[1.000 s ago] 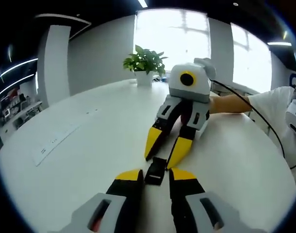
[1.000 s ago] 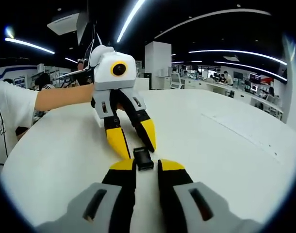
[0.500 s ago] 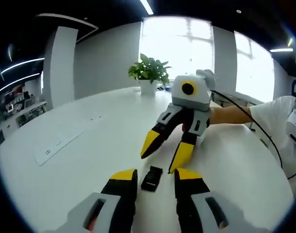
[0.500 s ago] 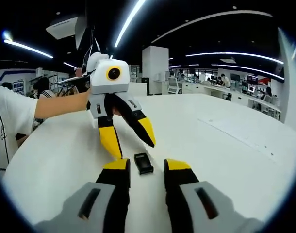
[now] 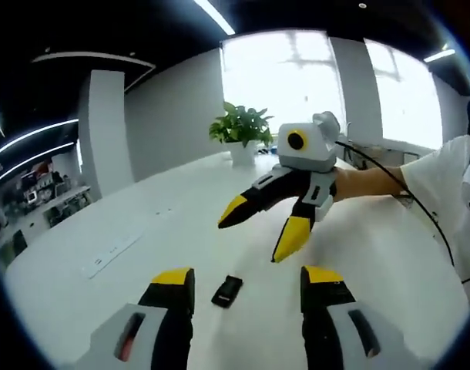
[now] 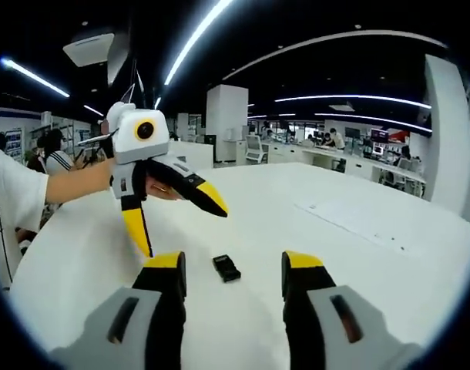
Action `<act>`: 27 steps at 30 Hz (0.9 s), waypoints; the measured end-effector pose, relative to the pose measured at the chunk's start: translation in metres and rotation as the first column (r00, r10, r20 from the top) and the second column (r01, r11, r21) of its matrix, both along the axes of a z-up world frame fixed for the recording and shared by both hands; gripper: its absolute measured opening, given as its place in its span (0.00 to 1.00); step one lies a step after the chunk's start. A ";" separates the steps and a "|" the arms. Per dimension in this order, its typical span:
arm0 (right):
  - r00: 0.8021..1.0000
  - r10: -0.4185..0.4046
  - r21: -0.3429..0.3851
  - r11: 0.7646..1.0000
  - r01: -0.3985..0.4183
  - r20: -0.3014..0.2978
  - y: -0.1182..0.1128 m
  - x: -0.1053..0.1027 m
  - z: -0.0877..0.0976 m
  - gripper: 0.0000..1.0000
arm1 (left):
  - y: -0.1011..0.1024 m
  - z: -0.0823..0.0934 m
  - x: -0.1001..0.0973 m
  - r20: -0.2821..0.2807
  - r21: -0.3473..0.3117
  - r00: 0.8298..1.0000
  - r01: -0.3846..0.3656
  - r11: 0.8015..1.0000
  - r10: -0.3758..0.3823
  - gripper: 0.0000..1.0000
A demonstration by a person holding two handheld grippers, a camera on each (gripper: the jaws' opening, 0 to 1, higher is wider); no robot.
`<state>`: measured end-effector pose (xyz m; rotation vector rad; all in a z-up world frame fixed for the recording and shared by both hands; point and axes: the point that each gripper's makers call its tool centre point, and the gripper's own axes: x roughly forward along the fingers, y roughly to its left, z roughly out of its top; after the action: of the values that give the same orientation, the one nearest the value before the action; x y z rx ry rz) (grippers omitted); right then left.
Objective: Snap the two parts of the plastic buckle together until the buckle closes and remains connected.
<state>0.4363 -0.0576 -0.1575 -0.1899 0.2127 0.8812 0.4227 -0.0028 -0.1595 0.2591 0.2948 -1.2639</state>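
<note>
A small black plastic buckle [image 5: 227, 290] lies flat on the white table [image 5: 127, 231], its two parts joined as one piece; in the right gripper view the buckle [image 6: 226, 267] sits between and just past my jaws. My left gripper [image 5: 246, 279] is open and raised above the table, with nothing between its jaws. My right gripper [image 6: 231, 264] is open too and holds nothing. The right gripper [image 5: 258, 233] hangs above and behind the buckle in the left gripper view. In the right gripper view the left gripper [image 6: 177, 223] hovers to the buckle's left, clear of it.
A potted green plant [image 5: 244, 131] stands at the table's far edge by the window. A flat white strip [image 5: 112, 254] lies on the table to the left. A person's forearm [image 5: 366, 181] and white sleeve [image 5: 443, 193] reach in. Desks and people [image 6: 327, 142] fill the room behind.
Both grippers have opened wider and lifted up and back from the buckle, which stays lying on the table. Both views have tilted upward.
</note>
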 end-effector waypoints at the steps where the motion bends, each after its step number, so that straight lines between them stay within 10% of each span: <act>1: 1.000 -0.004 0.007 1.000 0.004 0.000 -0.001 -0.002 0.002 0.52 | 0.001 0.002 -0.002 0.005 -0.007 1.000 -0.007 1.000 0.007 0.55; 13: 0.993 -0.047 0.006 0.999 0.046 0.107 -0.011 -0.058 0.039 0.76 | 0.036 0.022 -0.041 0.082 -0.004 0.991 -0.108 0.994 0.108 0.66; 18: 0.993 -0.030 -0.036 0.999 0.035 0.113 -0.009 -0.084 0.047 0.98 | 0.041 0.030 -0.061 0.009 -0.089 0.993 -0.114 0.990 0.115 0.74; 27: 0.986 -0.018 -0.032 0.999 0.024 0.165 -0.003 -0.124 0.064 1.00 | 0.066 0.055 -0.077 -0.034 -0.192 0.975 -0.224 0.955 0.221 0.82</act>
<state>0.3122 -0.0610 -0.0940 -0.2905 0.0751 0.8369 0.3455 0.0634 -0.1050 0.0476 0.2023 -1.0623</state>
